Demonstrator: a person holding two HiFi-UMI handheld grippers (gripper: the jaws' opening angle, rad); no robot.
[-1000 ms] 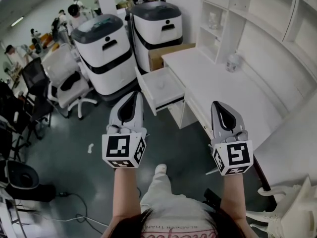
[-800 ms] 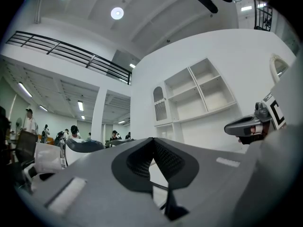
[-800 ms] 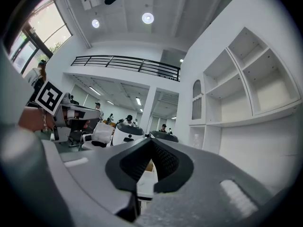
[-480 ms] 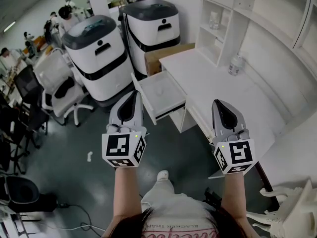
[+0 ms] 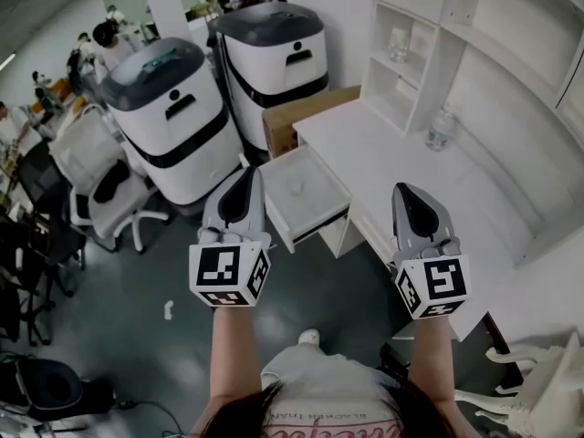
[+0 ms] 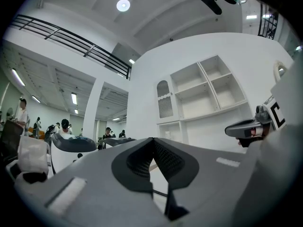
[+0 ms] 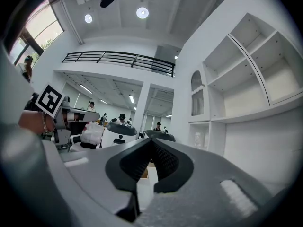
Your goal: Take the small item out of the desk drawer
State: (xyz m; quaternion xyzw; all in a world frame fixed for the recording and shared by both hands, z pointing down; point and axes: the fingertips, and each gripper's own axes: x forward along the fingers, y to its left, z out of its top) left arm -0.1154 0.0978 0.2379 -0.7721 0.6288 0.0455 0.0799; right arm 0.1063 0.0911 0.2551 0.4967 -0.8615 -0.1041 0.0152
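Closer now than a second ago, the table (image 5: 401, 158) and its open drawer (image 5: 321, 179) have slid down the head view towards the person, while both grippers keep the same places in that view; the left gripper (image 5: 250, 173) is held above the floor just off the drawer's front left corner, its jaws clenched tip to tip with nothing between them; the right gripper (image 5: 402, 190) is over the table's near edge, to the right of the drawer, jaws likewise pressed together and empty; the two are level with each other and well apart. The drawer stands pulled out from the table's left end; a small pale item (image 5: 296, 187) lies on its bottom near the middle, too faint to say what it is, and neither gripper touches it. A clear bottle (image 5: 441, 128) stands on the table near its far edge, below the white shelves; a cardboard box (image 5: 297, 117) sits against the table's far left corner; beyond it stand two white-and-black machines (image 5: 169, 108) side by side; a white chair (image 5: 100, 167) is on the floor further left.
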